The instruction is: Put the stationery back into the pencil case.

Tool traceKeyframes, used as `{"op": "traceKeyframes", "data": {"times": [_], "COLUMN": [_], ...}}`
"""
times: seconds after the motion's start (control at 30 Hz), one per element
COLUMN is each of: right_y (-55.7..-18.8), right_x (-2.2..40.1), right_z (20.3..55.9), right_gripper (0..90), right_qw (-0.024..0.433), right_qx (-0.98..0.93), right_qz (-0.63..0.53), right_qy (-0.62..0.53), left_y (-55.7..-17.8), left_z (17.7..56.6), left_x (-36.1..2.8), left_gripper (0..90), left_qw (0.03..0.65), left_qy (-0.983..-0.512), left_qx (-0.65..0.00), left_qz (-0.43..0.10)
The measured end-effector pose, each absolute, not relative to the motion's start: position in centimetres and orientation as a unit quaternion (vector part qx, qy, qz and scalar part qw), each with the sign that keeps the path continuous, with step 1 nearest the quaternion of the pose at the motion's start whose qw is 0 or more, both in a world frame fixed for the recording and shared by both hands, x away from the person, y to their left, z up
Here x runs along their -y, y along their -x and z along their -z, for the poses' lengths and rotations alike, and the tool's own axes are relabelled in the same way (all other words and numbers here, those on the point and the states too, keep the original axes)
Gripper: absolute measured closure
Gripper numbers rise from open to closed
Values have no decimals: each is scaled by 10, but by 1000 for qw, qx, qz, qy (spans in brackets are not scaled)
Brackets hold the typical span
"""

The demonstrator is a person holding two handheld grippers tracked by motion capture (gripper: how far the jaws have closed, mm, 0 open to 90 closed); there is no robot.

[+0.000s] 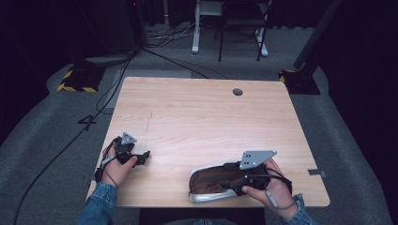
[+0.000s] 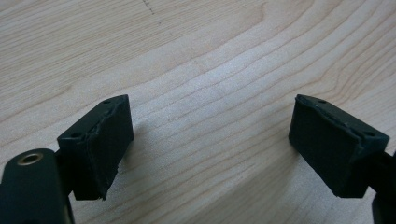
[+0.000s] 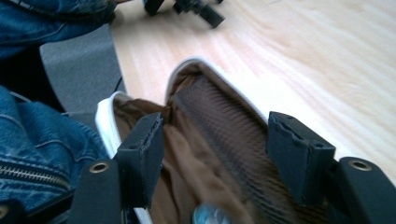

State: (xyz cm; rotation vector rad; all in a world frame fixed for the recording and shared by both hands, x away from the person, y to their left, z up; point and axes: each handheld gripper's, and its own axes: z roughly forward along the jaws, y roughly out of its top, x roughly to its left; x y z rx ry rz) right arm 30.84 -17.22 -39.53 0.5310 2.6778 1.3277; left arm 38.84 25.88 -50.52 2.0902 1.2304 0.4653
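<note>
An open pouch [image 1: 209,180] with a white rim and brown lining lies at the table's front edge, right of centre. My right gripper [image 1: 230,182] reaches into its mouth from the right. In the right gripper view the right gripper [image 3: 215,135] has its jaws apart over the pouch's [image 3: 219,112] brown mesh lining, and the pads press on nothing. A fold of lining sits close to the left pad. My left gripper [image 1: 143,157] rests near the table's left edge. Its jaws [image 2: 210,140] stand wide apart over bare wood.
The wooden table [image 1: 202,112] has a round cable hole [image 1: 237,92] near its far edge. Cables [image 1: 108,89] run across the grey floor at left. A chair [image 1: 241,23] and desk legs stand behind the table. Denim sleeves [image 3: 42,140] lie close by the pouch.
</note>
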Motion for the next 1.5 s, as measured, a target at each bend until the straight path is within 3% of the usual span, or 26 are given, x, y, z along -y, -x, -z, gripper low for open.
{"op": "traceKeyframes", "data": {"times": [0.57,1.5], "right_y": [-339,-389], "right_x": [237,320], "right_z": [371,411], "right_gripper": [315,216], "right_qw": [157,217], "right_qx": [-825,-783], "right_qz": [-480,-437], "right_qy": [-254,-387], "left_y": [-388,-388], "left_z": [505,505], "left_x": [-259,-259], "left_gripper": [141,141], "left_qw": [329,330], "left_qy": [-799,-799], "left_qx": [-471,-470], "left_qz": [-178,-178]}}
